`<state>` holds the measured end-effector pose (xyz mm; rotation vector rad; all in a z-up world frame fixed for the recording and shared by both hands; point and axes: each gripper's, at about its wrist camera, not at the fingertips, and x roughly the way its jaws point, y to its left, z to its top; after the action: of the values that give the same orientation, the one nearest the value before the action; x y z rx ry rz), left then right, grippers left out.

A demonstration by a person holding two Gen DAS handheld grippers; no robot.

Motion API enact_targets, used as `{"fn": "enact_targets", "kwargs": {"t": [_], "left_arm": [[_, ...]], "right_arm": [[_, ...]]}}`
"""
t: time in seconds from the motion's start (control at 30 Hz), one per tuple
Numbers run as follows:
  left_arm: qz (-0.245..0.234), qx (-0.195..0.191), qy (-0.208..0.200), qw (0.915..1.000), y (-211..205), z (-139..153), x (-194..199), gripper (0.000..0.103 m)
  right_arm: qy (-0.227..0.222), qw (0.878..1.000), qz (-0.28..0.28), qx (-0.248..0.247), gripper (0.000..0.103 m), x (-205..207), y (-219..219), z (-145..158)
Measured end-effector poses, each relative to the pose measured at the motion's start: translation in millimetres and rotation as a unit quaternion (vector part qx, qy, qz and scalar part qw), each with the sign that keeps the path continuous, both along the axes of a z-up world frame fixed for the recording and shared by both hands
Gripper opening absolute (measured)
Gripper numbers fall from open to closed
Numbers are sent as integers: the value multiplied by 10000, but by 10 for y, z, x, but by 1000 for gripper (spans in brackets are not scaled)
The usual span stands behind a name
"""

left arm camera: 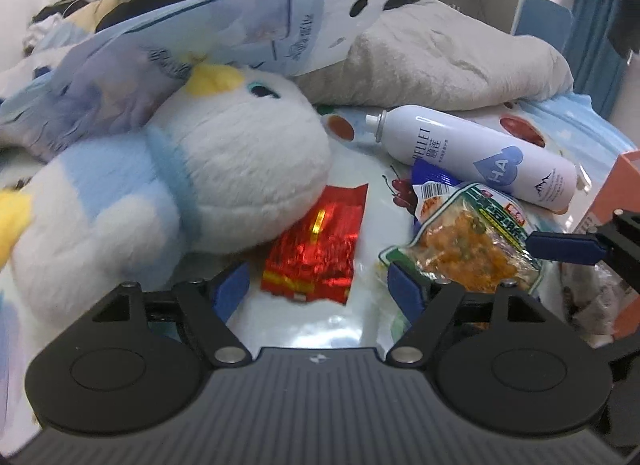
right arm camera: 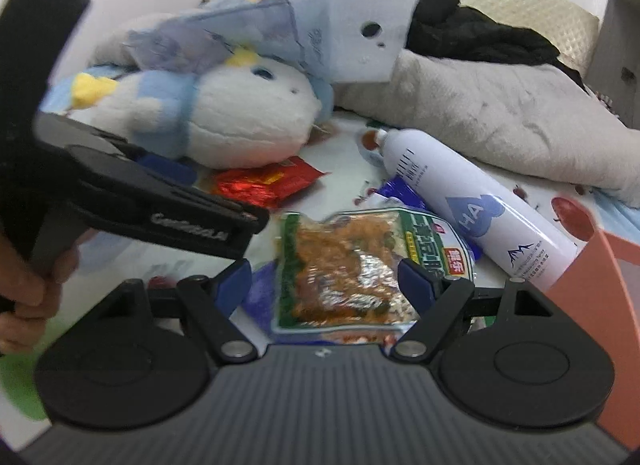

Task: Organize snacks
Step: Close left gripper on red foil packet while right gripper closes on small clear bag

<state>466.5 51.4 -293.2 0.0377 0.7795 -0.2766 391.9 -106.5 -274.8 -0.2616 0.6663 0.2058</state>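
Note:
A red foil snack packet [left arm camera: 316,249] lies on the bed sheet, partly under the plush toy; it also shows in the right wrist view [right arm camera: 264,183]. My left gripper [left arm camera: 318,291] is open, its blue fingertips on either side of the packet's near end. A green-edged clear snack bag [right arm camera: 344,269] of orange pieces lies flat; it shows in the left wrist view [left arm camera: 468,249] too. My right gripper [right arm camera: 324,285] is open with the bag between its fingertips. A blue packet [right arm camera: 396,191] lies partly under the bag.
A white and blue plush toy [left arm camera: 192,181] lies at the left. A white spray can [left arm camera: 480,157] lies on its side at the right. An orange box [right arm camera: 600,285] stands at the far right. Blankets, clothes and a pale blue package [left arm camera: 200,49] are piled behind.

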Motion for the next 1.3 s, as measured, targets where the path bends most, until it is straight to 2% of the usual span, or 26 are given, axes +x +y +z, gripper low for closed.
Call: {"fn": "enact_targets", "kwargs": {"t": [0.13,0.3,0.4,0.43,0.47,0.53,0.57,0.63,0.67,0.73,1.03,1.1,1.17,1.23,1.3], "left_arm": [[-31,122,-29,9999,-72,-75,101,80],[-66,85,28,9999,-95,-141,179,79],[-59,39,46,10000,-98,-163,170,72],[-56,72,34,10000,-103,-159,159,62],[-42,126,29,9999,-106,-154,140,58],[-46,155,39,9999,-106,-142,132,58],[-50,143,57,9999,-102,-138,125,58],[-62,155,77,9998,-90,-122,103,58],[-38,150,83,9998,-81,-110,84,58],[37,87,133,9999,-49,-95,49,58],[495,-252,318,9980,139,-60,-358,58],[562,-323,348,9973,155,-66,-472,58],[625,-355,352,9968,167,-65,-606,58],[736,-416,353,9958,192,-61,-730,58],[827,-522,373,9945,228,-53,-836,58]], "right_arm": [[224,9993,-278,109,81,121,-36,-103],[409,9988,-256,72,84,159,-15,-170],[498,9984,-230,102,79,167,-10,-180],[498,9984,-229,108,78,171,-15,-181],[499,9984,-235,135,73,171,-24,-174],[510,9982,-260,178,66,156,-43,-138],[493,9983,-273,160,58,151,-46,-125],[480,9983,-246,231,41,122,-64,-79],[480,9984,-161,267,22,104,-51,-55],[490,9985,-97,239,4,72,10,-31],[753,9967,49,302,3,-68,61,-105],[948,9946,76,404,3,-112,48,-159],[880,9956,163,285,3,-216,66,-159],[902,9944,183,517,3,-291,31,-140],[770,9959,76,475,5,-389,0,-87]]}}
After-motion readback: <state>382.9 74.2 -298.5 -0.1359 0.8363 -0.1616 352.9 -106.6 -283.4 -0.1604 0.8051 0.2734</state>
